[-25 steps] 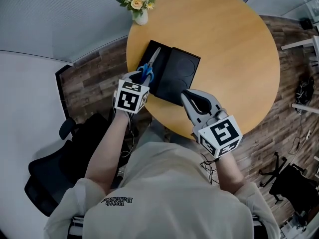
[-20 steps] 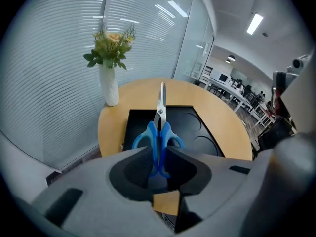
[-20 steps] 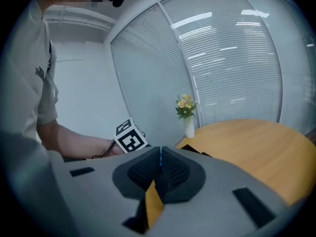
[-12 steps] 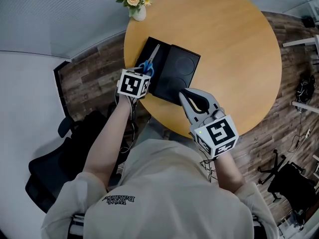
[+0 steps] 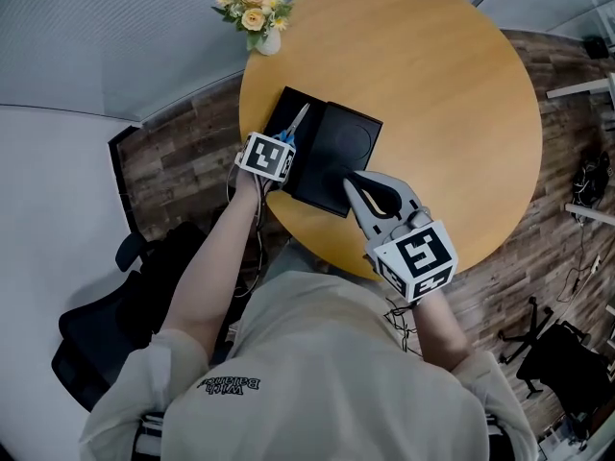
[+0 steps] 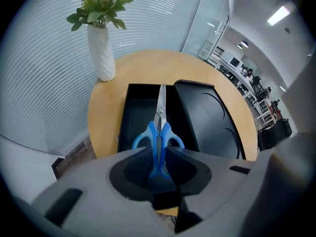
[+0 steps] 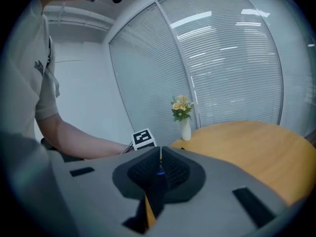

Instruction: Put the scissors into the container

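Blue-handled scissors [image 5: 291, 128] [image 6: 159, 132] are in my left gripper [image 5: 277, 147] [image 6: 159, 158], which is shut on the handles. The blades point away from me over the left half of the open black container [image 5: 341, 147] [image 6: 134, 108]. That container lies near the left edge of the round wooden table [image 5: 432, 94]; its right half [image 6: 210, 120] has round recesses. I cannot tell whether the blades touch the tray floor. My right gripper [image 5: 357, 182] [image 7: 159, 154] is shut with nothing in it and hovers at the container's near right corner.
A white vase of flowers [image 5: 255, 8] [image 6: 101, 53] [image 7: 183, 117] stands at the table's far left edge, just beyond the container. A black office chair [image 5: 115, 296] is on the floor to my left. Window blinds run behind the table.
My left gripper has carried the scissors forward over the container's left half, so its marker cube now hides the handles in the head view. The right gripper has barely moved.
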{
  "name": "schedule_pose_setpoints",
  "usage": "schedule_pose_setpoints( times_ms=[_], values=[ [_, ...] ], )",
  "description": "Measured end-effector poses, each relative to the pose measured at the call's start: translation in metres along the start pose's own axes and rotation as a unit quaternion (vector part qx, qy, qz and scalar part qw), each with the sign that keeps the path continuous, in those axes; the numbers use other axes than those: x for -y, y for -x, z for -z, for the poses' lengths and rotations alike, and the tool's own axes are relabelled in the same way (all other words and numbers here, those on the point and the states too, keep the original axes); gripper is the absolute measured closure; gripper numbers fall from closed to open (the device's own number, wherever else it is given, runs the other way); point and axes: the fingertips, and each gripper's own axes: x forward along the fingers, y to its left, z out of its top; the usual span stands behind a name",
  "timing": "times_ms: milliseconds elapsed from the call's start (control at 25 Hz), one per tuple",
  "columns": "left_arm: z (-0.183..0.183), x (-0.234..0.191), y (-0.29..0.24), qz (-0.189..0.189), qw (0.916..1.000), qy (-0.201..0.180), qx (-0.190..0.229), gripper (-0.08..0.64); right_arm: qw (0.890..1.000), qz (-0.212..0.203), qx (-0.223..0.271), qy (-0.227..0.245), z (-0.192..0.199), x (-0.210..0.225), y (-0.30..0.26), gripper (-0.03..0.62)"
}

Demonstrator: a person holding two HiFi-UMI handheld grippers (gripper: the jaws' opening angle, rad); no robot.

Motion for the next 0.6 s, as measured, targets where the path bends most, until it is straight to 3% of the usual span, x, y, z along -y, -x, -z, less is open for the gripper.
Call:
schedule_pose_setpoints(
  times_ms=[600],
  values=[
    [0.021,0.001,-0.049,0.003,0.9972,0.009,-0.074,0.466,1.000,0.007,-0.001,0.001,-0.006,0.020,0.008,0.558]
  ],
)
